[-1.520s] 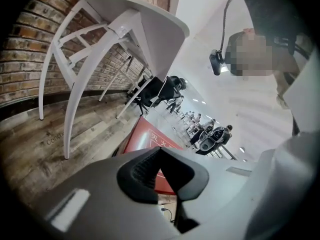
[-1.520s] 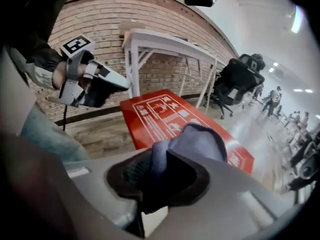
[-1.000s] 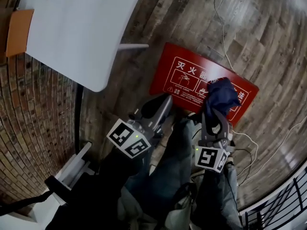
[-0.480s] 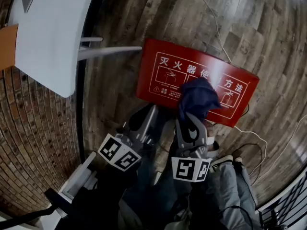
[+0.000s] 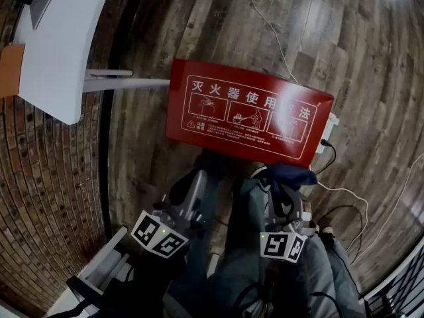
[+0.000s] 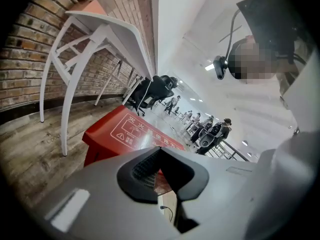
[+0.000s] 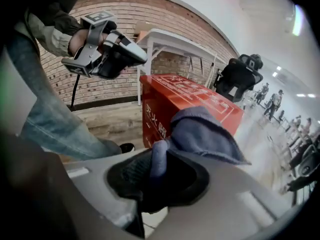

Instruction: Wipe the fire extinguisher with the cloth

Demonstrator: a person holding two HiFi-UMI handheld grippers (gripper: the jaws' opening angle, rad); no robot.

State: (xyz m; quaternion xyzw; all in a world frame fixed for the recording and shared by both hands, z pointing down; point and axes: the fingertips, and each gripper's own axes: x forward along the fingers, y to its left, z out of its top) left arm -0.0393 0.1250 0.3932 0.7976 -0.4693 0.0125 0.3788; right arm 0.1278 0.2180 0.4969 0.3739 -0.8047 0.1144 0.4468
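Since a second before, both grippers had drawn back toward the person's legs. The cloth point(image 5: 291, 173), earlier draped over the box point(image 5: 245, 108), had come off its lid and hung just at its near edge. The right gripper point(image 5: 286, 189) pinched a fold of that soft, crumpled, dark blue cloth. The left gripper point(image 5: 197, 179) was closed on nothing, its pads ribbed. The box was a flat, glossy red rectangle printed with white characters and line drawings. It lay on a floor point(image 5: 331, 38) of worn wood planks near a brick wall point(image 5: 46, 177).
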